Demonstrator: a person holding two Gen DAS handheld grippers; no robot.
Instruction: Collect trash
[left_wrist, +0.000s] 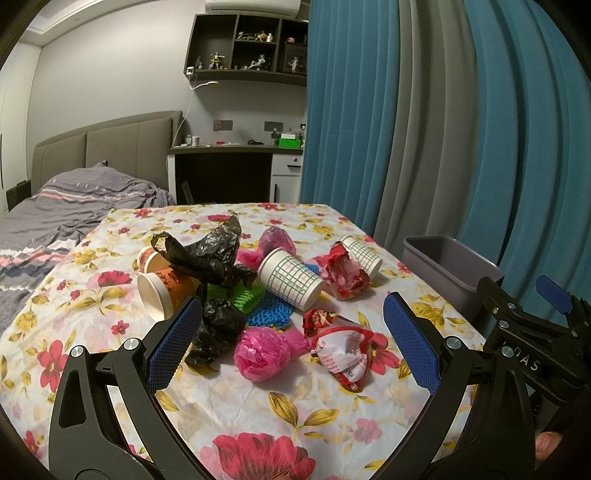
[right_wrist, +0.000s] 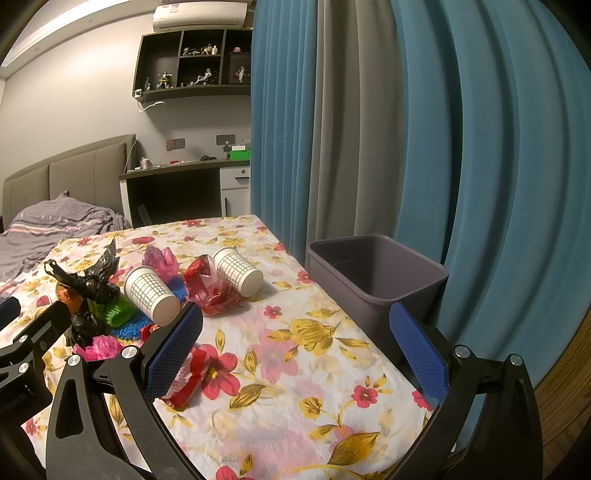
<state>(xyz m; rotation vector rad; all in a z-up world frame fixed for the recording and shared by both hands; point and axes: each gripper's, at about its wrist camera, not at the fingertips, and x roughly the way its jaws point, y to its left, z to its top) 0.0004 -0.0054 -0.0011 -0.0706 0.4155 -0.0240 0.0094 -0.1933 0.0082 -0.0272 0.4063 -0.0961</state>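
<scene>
Both claws spread, empty: left claw (left_wrist: 291, 339) over trash pile (left_wrist: 258, 291), right claw (right_wrist: 295, 343) beside bin (right_wrist: 373, 273)

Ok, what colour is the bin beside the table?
The bin is dark grey-purple, clearest in the right wrist view, standing empty by the curtain.

The right gripper (right_wrist: 295, 347) hangs wide apart over the flowered worktop (right_wrist: 295, 387), holding nothing. A grey bin (right_wrist: 373, 280) stands at the worktop's right edge before the curtain (right_wrist: 406, 147). Two paper cups (right_wrist: 151, 293), red wrappers (right_wrist: 210, 288) and black bags (right_wrist: 88, 280) lie to the left.
</scene>
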